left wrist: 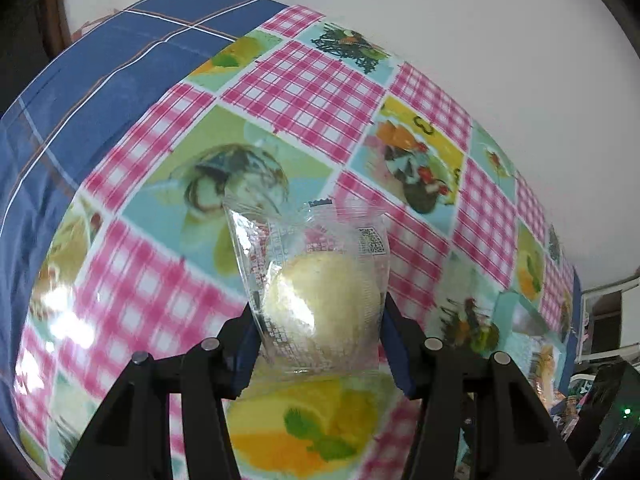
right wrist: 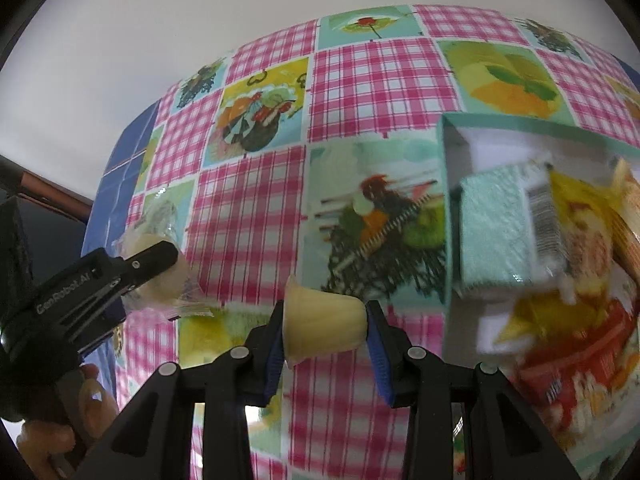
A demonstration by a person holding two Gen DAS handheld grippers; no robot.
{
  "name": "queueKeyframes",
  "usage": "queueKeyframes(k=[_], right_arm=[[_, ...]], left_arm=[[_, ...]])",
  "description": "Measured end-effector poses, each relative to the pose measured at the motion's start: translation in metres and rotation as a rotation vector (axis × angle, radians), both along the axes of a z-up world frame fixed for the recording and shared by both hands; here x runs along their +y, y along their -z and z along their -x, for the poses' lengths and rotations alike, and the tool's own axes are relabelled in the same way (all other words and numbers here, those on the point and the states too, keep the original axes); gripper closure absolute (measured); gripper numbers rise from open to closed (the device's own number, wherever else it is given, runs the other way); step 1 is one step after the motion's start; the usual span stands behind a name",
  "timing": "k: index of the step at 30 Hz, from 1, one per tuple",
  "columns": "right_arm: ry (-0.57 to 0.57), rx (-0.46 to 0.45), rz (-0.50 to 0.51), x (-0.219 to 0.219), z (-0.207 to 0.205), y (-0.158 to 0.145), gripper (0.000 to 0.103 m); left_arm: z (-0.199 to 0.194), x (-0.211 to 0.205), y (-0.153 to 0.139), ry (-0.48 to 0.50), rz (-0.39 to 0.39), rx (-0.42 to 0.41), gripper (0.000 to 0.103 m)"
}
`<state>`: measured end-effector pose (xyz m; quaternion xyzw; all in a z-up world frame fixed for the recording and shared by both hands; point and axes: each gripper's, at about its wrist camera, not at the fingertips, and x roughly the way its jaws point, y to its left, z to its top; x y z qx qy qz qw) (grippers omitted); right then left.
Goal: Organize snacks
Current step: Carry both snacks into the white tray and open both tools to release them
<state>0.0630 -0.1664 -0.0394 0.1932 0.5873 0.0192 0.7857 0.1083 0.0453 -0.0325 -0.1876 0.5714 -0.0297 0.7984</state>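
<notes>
Beside held jelly cup (right wrist: 324, 326): teal box (right wrist: 448, 216), seemingly snack-filled.

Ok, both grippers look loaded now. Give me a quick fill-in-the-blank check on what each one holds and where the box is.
1. The left gripper is shut on a clear-wrapped ____.
2. The right gripper grips a pale yellow ____ lying on its side.
3. In the right wrist view, the teal box of snacks lies to the ____ of the right gripper.
4. The tablecloth has ____ checks.

Missing words: bun; cup; right; pink
</notes>
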Motion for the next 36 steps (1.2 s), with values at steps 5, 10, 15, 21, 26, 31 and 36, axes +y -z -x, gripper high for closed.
queueKeyframes(k=[5,10,15,21,26,31,36], right_arm=[[0.013,-0.023,0.005,-0.012,0.026,-0.014,0.063],[0.045,-0.052,0.001,-0.025,0.048,-0.027,0.063],[0.098,-0.087,-0.031,-0.04,0.069,-0.042,0.063],[0.14,-0.145,-0.029,-0.058,0.089,-0.063,0.063],[0.187,-0.179,-0.005,-0.076,0.1,-0.074,0.063],[0.247,-0.178,0.037,-0.104,0.109,-0.075,0.063],[0.337,-0.136,0.048,-0.141,0.114,-0.063,0.063]], left_arm=[[0.016,-0.02,-0.004,0.007,0.02,0.004,0.047],[0.027,-0.038,-0.011,-0.005,0.034,0.002,0.047],[0.046,-0.046,-0.029,-0.03,0.052,-0.028,0.047],[0.062,-0.074,-0.057,-0.006,0.066,-0.089,0.047],[0.074,-0.097,-0.076,0.036,0.067,-0.148,0.047],[0.084,-0.114,-0.084,0.077,0.054,-0.183,0.047],[0.088,-0.135,-0.073,0.14,0.023,-0.169,0.047]])
